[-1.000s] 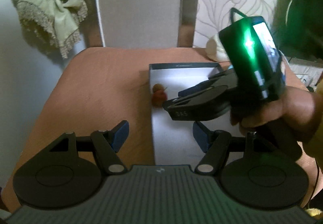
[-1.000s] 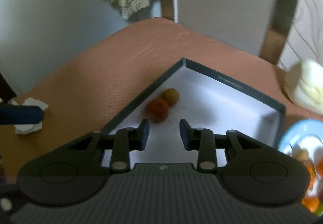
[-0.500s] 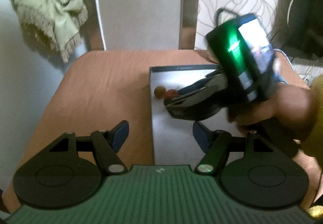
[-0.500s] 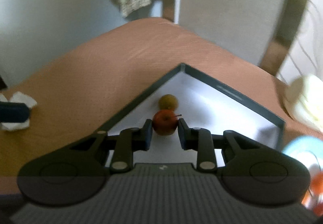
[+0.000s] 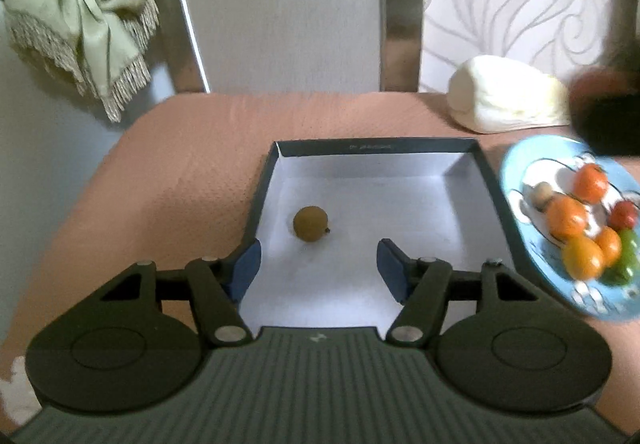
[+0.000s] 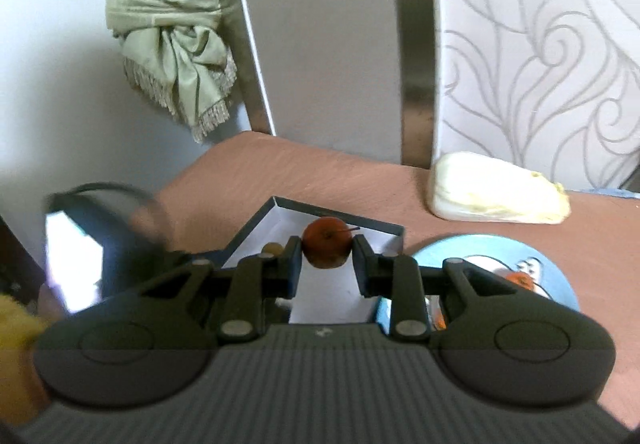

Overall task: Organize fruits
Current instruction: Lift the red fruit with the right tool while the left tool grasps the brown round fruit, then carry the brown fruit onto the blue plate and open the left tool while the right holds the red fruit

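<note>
Small red apple-like fruit (image 6: 326,242) clamped in my right gripper (image 6: 327,249), lifted above box; my left gripper (image 5: 318,264) narrowing, empty; round brownish fruit (image 5: 311,223) left in grey-rimmed white box (image 5: 376,148); blue plate (image 5: 516,168) right holds rest.

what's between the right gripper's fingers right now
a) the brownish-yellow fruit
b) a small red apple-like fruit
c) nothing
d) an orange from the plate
b: in the right wrist view the right gripper is clamped on the small red fruit, while the brownish-yellow fruit sits alone in the box.
</note>
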`<control>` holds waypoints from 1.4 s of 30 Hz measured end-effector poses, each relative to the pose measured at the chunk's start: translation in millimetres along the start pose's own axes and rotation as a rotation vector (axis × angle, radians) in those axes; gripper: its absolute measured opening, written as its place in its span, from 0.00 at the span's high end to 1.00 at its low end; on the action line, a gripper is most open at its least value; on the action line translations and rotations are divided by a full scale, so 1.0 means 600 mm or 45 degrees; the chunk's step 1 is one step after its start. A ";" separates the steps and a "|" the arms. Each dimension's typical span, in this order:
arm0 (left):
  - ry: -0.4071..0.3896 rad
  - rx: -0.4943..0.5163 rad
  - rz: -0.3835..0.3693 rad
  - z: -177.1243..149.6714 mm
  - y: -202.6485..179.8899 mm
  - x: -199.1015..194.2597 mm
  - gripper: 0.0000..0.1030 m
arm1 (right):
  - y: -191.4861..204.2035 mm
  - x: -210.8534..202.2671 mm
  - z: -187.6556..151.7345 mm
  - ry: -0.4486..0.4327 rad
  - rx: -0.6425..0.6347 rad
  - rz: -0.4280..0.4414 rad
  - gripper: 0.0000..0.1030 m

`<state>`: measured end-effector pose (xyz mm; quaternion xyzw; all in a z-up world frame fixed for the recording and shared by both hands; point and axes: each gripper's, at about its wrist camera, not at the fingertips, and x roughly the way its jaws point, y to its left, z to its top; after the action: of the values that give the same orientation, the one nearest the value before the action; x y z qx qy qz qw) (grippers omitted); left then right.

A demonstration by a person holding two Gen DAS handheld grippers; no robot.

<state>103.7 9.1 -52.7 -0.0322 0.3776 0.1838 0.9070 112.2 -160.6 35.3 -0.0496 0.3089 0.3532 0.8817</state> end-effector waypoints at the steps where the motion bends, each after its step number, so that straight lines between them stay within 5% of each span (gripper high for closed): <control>1: 0.022 -0.018 0.000 0.006 0.001 0.017 0.33 | -0.001 -0.008 -0.002 -0.002 0.002 -0.006 0.70; 8: 0.069 -0.037 -0.016 0.022 0.010 0.075 0.52 | 0.000 -0.043 -0.018 -0.004 0.024 -0.032 0.70; 11: 0.064 -0.040 -0.054 0.024 0.009 0.076 0.74 | 0.003 -0.056 -0.021 -0.011 0.040 -0.049 0.71; 26: -0.001 -0.060 -0.265 0.028 0.055 -0.009 0.74 | 0.011 -0.091 -0.084 -0.017 0.187 -0.130 0.71; 42: -0.086 0.116 -0.420 0.057 -0.050 -0.096 0.74 | 0.016 -0.145 -0.125 -0.050 0.259 -0.194 0.70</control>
<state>100.2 -29.9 9.2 -0.0463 0.3446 0.0163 0.9375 18.9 -227.7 26.6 0.0237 0.3211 0.2527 0.9124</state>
